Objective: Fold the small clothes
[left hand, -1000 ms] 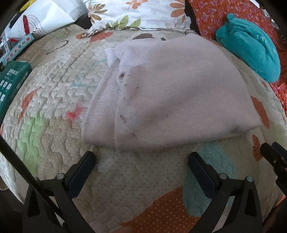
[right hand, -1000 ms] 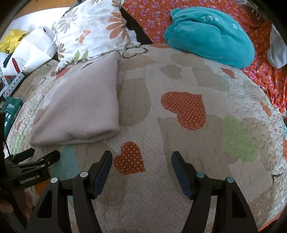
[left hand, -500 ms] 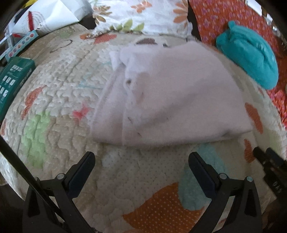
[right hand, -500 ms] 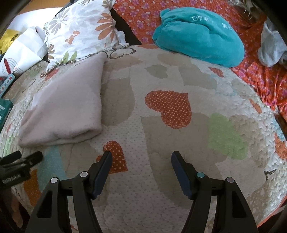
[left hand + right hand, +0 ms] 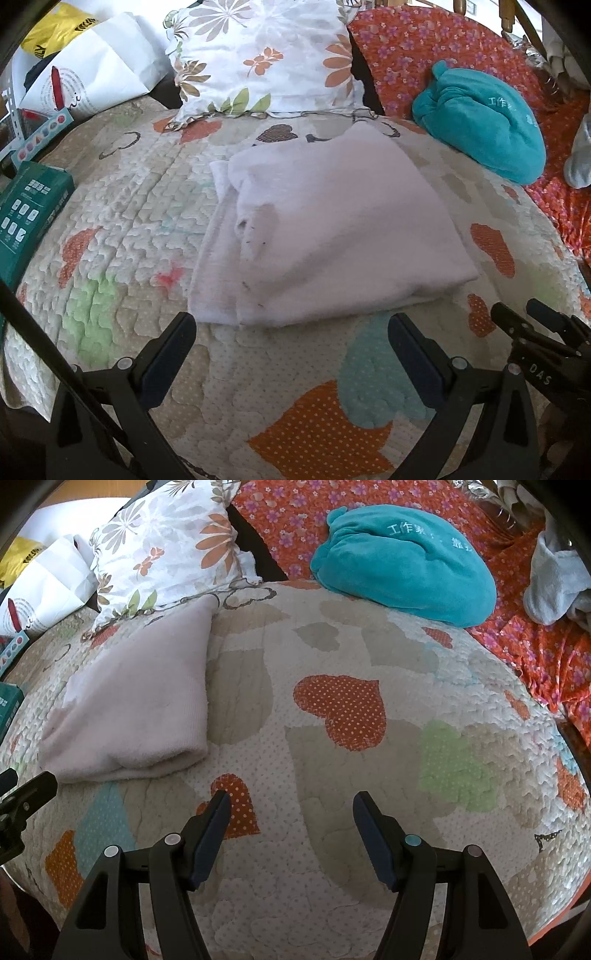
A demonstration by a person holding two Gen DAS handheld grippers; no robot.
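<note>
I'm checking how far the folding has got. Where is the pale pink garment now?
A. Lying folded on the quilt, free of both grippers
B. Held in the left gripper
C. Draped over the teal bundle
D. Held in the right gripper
A: the garment lies folded on the quilt, and both the left gripper and right gripper stand open and empty short of it.

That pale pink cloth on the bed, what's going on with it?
A person is folding small clothes with a handheld two-finger tool in each hand. The pale pink garment lies folded on the heart-patterned quilt, beside a floral pillow and a teal bundle. Neither tool touches it: the left gripper and right gripper both hover over the quilt with fingers spread and nothing between them.
</note>
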